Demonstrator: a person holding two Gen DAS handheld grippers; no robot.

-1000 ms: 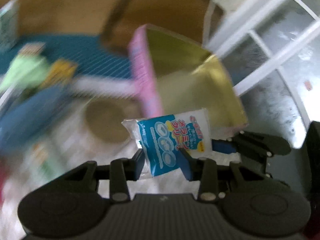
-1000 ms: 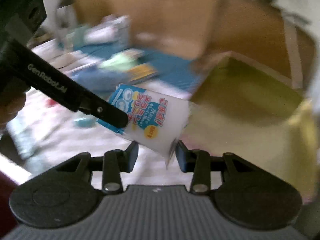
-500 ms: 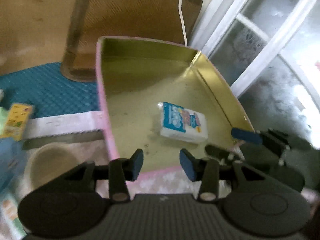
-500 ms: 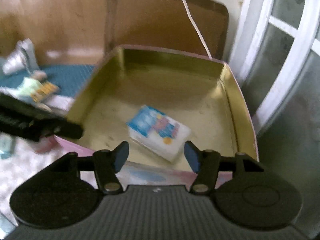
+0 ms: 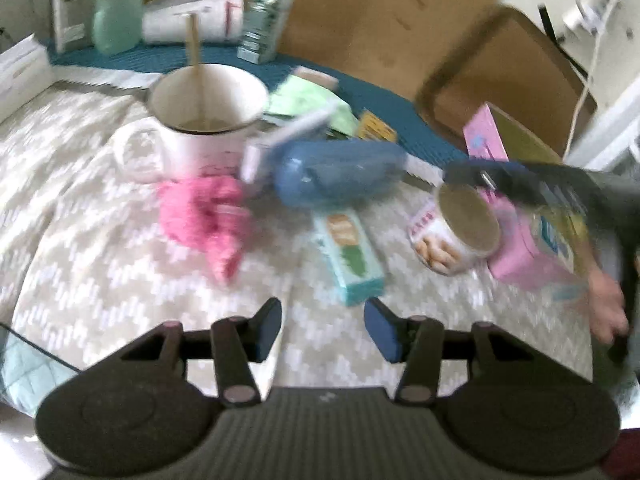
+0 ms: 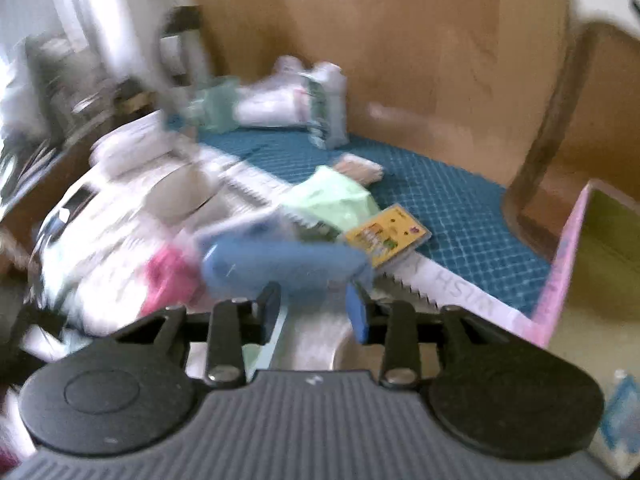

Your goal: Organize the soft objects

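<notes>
My left gripper (image 5: 322,330) is open and empty above the patterned cloth. Ahead of it lie a pink fluffy cloth (image 5: 208,216), a blue soft case (image 5: 340,176) and a teal carton (image 5: 350,256). The pink tin box (image 5: 532,240) stands at the right, with the blurred right gripper over it. My right gripper (image 6: 314,312) is open and empty, close behind the blue soft case (image 6: 284,268). The pink cloth (image 6: 168,280) is to its left, the pink tin box (image 6: 568,264) to its right. The blue and white packet (image 6: 622,408) lies in the box, at the frame's edge.
A white mug (image 5: 200,120) with a stick stands behind the pink cloth. A round snack tub (image 5: 460,232) lies by the box. A green pouch (image 6: 336,200) and a yellow card (image 6: 388,236) lie on the blue mat (image 6: 460,208). Cartons and a roll stand at the back.
The blue and white packet left the left gripper and landed in the tin box. Both grippers then swung left, away from the box, to face the cluttered cloth.
</notes>
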